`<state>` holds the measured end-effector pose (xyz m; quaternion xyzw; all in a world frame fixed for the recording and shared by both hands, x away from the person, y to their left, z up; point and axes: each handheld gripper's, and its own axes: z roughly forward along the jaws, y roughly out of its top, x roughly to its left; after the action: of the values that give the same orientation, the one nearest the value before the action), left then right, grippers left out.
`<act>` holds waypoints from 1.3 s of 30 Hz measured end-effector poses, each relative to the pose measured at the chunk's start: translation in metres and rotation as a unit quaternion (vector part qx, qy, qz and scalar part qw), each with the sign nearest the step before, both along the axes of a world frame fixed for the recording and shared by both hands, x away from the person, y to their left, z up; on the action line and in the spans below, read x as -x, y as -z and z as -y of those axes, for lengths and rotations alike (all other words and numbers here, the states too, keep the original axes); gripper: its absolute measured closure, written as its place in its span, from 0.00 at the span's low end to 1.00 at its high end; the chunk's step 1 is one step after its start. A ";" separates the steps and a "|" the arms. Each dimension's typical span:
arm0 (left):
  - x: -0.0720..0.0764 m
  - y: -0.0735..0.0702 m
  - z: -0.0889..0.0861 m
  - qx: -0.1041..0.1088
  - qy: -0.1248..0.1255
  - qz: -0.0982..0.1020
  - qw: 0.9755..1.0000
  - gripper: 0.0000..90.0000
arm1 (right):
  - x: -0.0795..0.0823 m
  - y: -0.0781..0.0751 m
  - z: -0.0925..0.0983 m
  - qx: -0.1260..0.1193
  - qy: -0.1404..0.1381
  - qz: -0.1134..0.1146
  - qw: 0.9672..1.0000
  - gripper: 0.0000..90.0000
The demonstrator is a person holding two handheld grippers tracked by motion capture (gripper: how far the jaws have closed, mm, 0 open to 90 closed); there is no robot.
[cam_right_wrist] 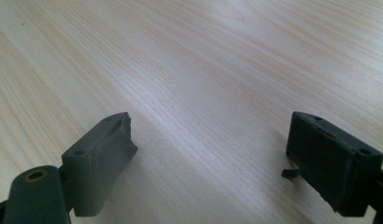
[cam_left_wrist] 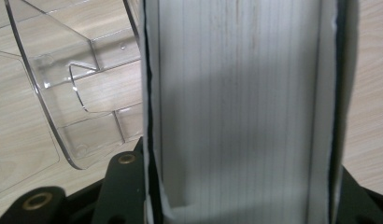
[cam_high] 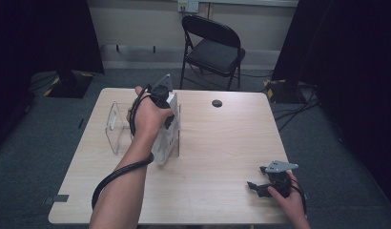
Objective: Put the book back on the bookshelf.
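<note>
My left gripper [cam_left_wrist: 241, 205] is clamped on a thick white book [cam_left_wrist: 236, 107], page edges facing me, held upright just beside the clear plastic stand [cam_high: 116, 128] on the wooden table [cam_high: 222, 143] — my forearm reaches well forward. My right gripper [cam_right_wrist: 210, 158] rests near the table's front right corner, jaws wide apart — nothing between them.

Pale, straight-grained light wood tabletop [cam_high: 222, 157] runs streaky beige under everything. The thick white book [cam_left_wrist: 236, 112] shows cream page edges ruled with fine grey lines and a thin black line down each cover. The clear plastic stand [cam_left_wrist: 63, 93] is colourless and glinting. Matte black right gripper [cam_right_wrist: 210, 158], grey plate on top. Black folding chair [cam_high: 212, 47] behind.
</note>
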<state>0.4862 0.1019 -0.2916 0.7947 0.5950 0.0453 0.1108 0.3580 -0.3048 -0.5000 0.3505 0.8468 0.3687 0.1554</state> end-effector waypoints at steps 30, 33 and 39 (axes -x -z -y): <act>-0.011 -0.004 0.001 0.005 -0.034 0.003 0.999 0.59 | 0.000 0.000 0.000 -0.001 -0.003 -0.002 1.000 0.15; -0.014 -0.001 0.004 -0.002 -0.032 0.001 0.999 0.59 | 0.000 0.000 0.000 -0.001 -0.003 -0.002 1.000 0.15; -0.019 0.006 0.006 -0.004 -0.041 0.003 0.999 0.59 | 0.000 0.000 0.000 -0.002 -0.003 -0.002 1.000 0.15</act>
<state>0.5049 0.0956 -0.2971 0.7698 0.6269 0.0541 0.1076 0.3576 -0.3046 -0.4999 0.3495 0.8473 0.3700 0.1519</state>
